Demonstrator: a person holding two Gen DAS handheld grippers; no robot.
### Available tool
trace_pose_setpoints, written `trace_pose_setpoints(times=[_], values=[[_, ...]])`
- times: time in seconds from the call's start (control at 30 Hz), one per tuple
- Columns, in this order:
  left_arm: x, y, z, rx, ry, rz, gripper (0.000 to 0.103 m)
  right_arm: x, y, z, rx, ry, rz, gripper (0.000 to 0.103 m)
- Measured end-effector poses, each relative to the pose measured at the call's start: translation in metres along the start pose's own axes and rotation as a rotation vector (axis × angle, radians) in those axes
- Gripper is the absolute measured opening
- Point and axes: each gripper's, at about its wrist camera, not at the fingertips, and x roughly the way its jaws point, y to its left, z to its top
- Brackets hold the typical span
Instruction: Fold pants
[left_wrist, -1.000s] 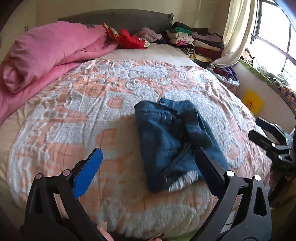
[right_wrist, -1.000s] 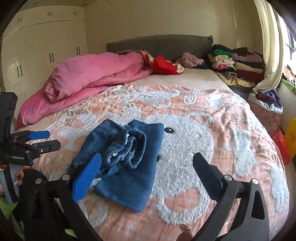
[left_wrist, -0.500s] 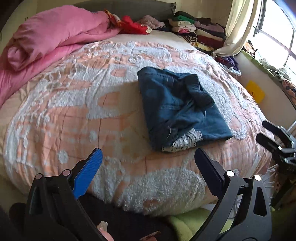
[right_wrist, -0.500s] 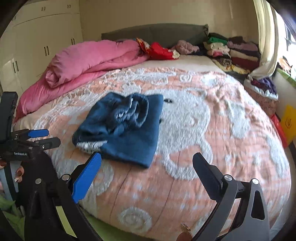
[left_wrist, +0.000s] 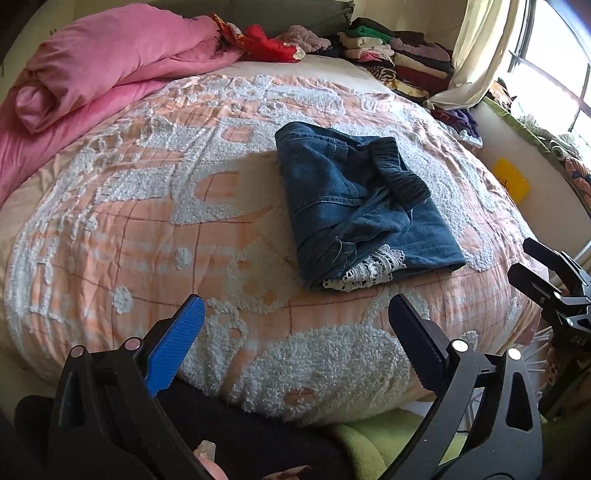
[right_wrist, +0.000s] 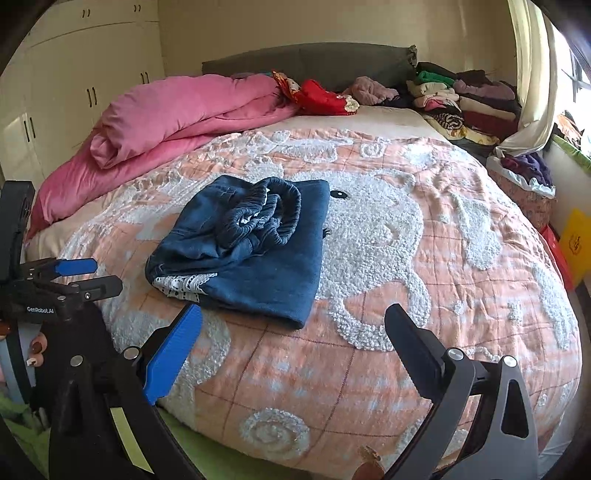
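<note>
Dark blue denim pants lie folded in a compact bundle on the peach and white bedspread, with a white lace hem showing at the near end and the elastic waistband bunched on top. In the right wrist view the pants sit left of the bedspread's bear pattern. My left gripper hangs open near the bed's front edge, short of the pants and holding nothing. My right gripper is also open and empty, just in front of the bundle. Each gripper shows at the side of the other's view: the right one, the left one.
A rolled pink duvet lies along the far left of the bed. Stacks of folded clothes and a red garment sit by the grey headboard. A curtain and window are at the right, white wardrobes at the left.
Both grippers have drawn back from the pants toward the bed's front edge, staying open. The folded pants lie in the same place on the bedspread.
</note>
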Motion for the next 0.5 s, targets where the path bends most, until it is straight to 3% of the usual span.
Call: trace_pose_setpoints(times=[0.5], values=[[-0.0058,-0.0016,-0.0005,-0.002,-0.006,0.009,0.093,-0.0015,-0.0011,0.0029,0.001,0.004,-0.001,0.098]])
